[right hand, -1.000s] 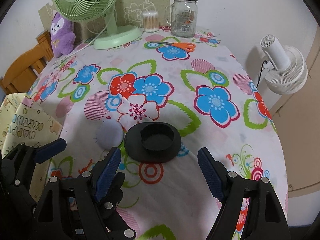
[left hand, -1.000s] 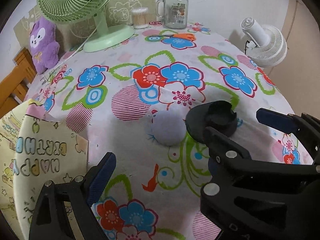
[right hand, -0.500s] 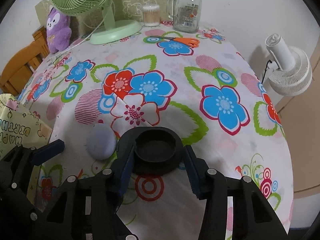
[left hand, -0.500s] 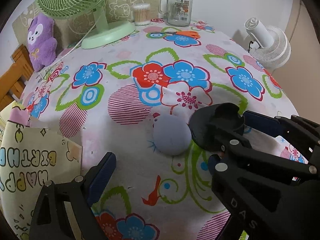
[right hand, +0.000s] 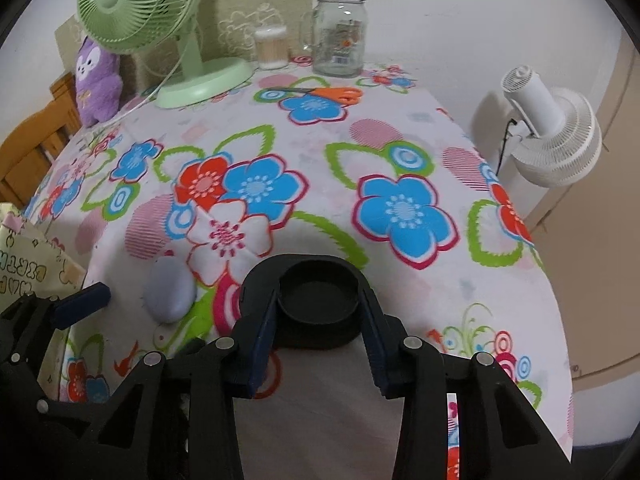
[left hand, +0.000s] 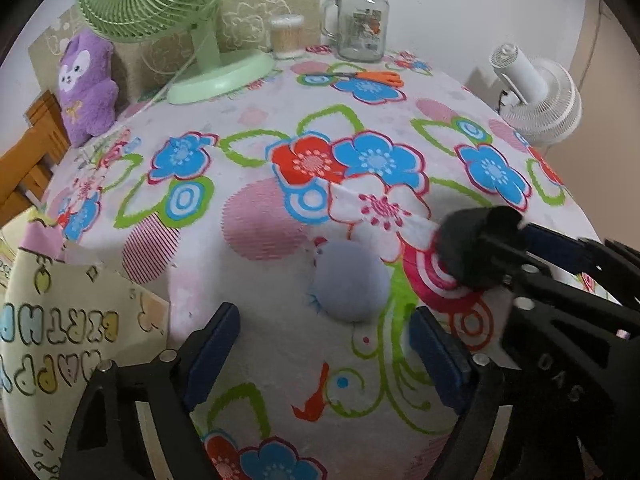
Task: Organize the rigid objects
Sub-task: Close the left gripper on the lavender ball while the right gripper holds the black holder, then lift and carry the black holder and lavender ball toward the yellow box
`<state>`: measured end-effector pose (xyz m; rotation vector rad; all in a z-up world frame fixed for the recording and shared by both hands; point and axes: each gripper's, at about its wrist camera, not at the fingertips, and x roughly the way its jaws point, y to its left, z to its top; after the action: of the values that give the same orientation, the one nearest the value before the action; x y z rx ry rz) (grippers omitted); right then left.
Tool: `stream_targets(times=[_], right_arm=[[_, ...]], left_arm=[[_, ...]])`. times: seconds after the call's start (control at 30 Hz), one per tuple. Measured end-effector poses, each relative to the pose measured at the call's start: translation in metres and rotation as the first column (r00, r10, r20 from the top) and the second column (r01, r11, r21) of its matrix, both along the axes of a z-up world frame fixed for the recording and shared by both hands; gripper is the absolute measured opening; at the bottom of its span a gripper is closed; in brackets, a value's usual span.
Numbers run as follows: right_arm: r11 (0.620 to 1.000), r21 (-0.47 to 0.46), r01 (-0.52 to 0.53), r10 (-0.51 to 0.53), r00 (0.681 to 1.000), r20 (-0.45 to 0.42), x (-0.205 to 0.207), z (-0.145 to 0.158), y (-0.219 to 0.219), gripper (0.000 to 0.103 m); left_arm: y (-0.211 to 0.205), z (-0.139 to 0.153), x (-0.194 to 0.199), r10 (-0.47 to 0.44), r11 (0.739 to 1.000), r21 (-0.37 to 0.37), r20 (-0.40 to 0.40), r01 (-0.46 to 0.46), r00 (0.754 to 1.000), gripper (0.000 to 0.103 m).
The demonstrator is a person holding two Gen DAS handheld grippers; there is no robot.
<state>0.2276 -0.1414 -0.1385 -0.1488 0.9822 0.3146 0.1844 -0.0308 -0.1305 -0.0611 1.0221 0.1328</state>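
The right tongs (right hand: 320,320) are pinching a black round holder (right hand: 318,294), blue pads pressed on both of its sides. It's matte plastic, with a flared base and a shallow round well on top, and it's sitting right at center bottom of the right wrist view. Whether it's off the cloth or still touching, can't tell.

The left tongs (left hand: 324,352) are spread wide with nothing between them. Just past their tips, at about 12 o'clock, lies a pale lavender egg-shaped thing (left hand: 351,280), smooth and rounded, flat on the tabletop (left hand: 256,120). In that view the black holder and the right tongs show at 3 o'clock, just beside the egg.

The tabletop wears a floral cloth in blue, red, green and pink. At 9 o'clock there's a cream paper bag (left hand: 48,320) with bubble letters reading "HAPPY BIRTHDAY", seen upside down. Far back at 12 o'clock: a glass mason jar (left hand: 362,24) with a handle and a printed label too small to read, a tub of cotton swabs (left hand: 286,36), orange-handled scissors (left hand: 360,77), a mint green desk fan (left hand: 176,12) and a fuzzy purple plush (left hand: 86,84). A white fan (left hand: 536,96) stands off the table edge at 2 o'clock.
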Motion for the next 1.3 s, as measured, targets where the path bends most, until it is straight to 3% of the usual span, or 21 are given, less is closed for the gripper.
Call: stream_targets(times=[0.3, 0.4, 0.47, 0.5, 1.3], right_arm=[[1.0, 0.01, 0.015, -0.014, 1.0, -0.014, 0.005, -0.002, -0.005, 0.044], [1.0, 0.015, 0.022, -0.022, 1.0, -0.013, 0.005, -0.001, -0.005, 0.044], [0.999, 0.024, 0.027, -0.026, 1.0, -0.017, 0.005, 0.0, -0.006, 0.044], [0.999, 0.027, 0.028, -0.027, 0.999, -0.022, 0.005, 0.001, -0.007, 0.044], [0.998, 0.025, 0.051, -0.051, 0.998, -0.025, -0.041, 0.022, -0.014, 0.044]], left_arm=[[-0.007, 0.002, 0.007, -0.018, 1.0, 0.023, 0.032, 0.018, 0.999, 0.074], [-0.012, 0.004, 0.009, -0.048, 0.999, 0.016, 0.035, 0.048, 0.998, 0.061], [-0.014, 0.005, 0.01, -0.073, 0.997, -0.014, 0.026, 0.074, 0.997, 0.042], [-0.015, 0.005, 0.01, -0.082, 0.996, -0.024, 0.025, 0.083, 0.996, 0.04], [-0.029, 0.026, -0.033, -0.138, 0.989, -0.041, 0.028, 0.139, 0.99, 0.04]])
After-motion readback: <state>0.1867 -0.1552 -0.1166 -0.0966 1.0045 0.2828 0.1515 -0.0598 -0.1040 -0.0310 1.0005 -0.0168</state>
